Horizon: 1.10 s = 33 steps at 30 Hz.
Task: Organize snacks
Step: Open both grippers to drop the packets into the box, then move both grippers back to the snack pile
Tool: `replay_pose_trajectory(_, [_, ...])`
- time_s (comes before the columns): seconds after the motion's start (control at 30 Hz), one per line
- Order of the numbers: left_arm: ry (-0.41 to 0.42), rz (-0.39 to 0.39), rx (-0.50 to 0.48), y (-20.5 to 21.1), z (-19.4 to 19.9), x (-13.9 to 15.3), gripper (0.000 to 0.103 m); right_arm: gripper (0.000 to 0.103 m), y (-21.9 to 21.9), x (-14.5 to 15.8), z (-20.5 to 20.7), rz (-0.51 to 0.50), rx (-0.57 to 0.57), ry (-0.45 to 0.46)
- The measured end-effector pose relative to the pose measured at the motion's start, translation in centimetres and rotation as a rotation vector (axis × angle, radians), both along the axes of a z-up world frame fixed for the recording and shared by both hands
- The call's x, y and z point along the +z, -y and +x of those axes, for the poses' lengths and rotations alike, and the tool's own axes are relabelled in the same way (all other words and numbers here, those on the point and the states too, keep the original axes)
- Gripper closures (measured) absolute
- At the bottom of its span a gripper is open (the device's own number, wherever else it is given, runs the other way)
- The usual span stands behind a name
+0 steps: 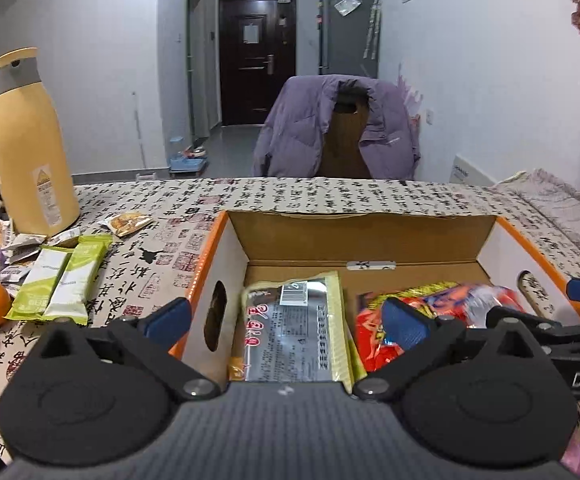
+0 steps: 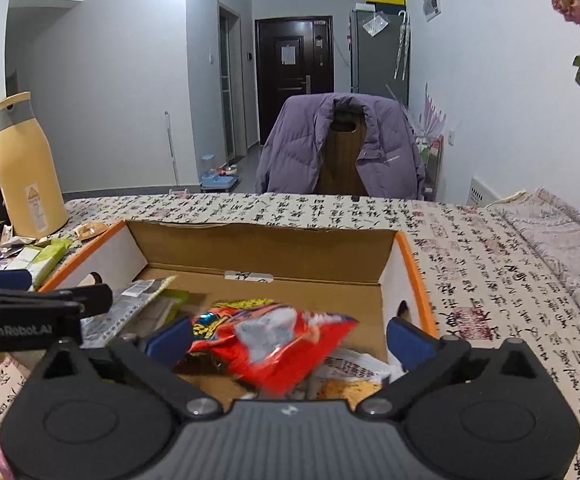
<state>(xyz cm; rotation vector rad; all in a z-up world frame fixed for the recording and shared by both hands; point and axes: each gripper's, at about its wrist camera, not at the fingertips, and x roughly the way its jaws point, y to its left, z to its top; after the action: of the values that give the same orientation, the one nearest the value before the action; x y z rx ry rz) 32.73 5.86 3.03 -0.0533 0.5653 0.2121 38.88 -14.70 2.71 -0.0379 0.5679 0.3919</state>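
Flanking an orange-rimmed cardboard box (image 1: 218,240), tall yellow bottle (image 1: 30,140) and green sachets (image 1: 62,280) on the surface, red crinkly snack bag (image 2: 286,344) between the wide-open right hand-held gripper (image 2: 290,340), silver-yellow packet (image 1: 293,328) between the wide-open left hand-held gripper (image 1: 286,316)

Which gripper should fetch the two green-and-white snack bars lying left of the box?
Left. The left gripper is open over the orange-edged cardboard box's left side, nearest the green-and-white snack bars. The right gripper, also open, hovers over the red snack bag, farther away.

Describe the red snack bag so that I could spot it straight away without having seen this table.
Find the open cardboard box with orange edges on the table covered in black calligraphy. Inside it, on the right-hand side, lies the red snack bag, crinkly and shiny. Its neighbour on the left, a flat pale-yellow packet with a clear window and barcode, is dull by comparison.
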Motion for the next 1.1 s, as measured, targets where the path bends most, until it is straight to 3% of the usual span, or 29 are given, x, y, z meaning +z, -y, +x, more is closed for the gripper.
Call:
replay_pose_trajectory(0.27, [0.039, -0.018, 0.009, -0.7, -2.3, 0.6, 0.0, 0.0, 1.7, 0.6, -1.5, 0.025, -0.008, 0.028])
replay_pose_trajectory(0.6, [0.108, -0.058, -0.027, -0.9, -7.6, 1.1, 0.0, 0.0, 3.2, 1.5, -6.3, 0.036, 0.021, 0.08])
replay_pose_trajectory(1.1, [0.106, -0.083, -0.09, 0.4, -16.7, -2.0, 0.0, 0.0, 5.2, -0.8, -15.4, 0.02, 0.103, 0.093])
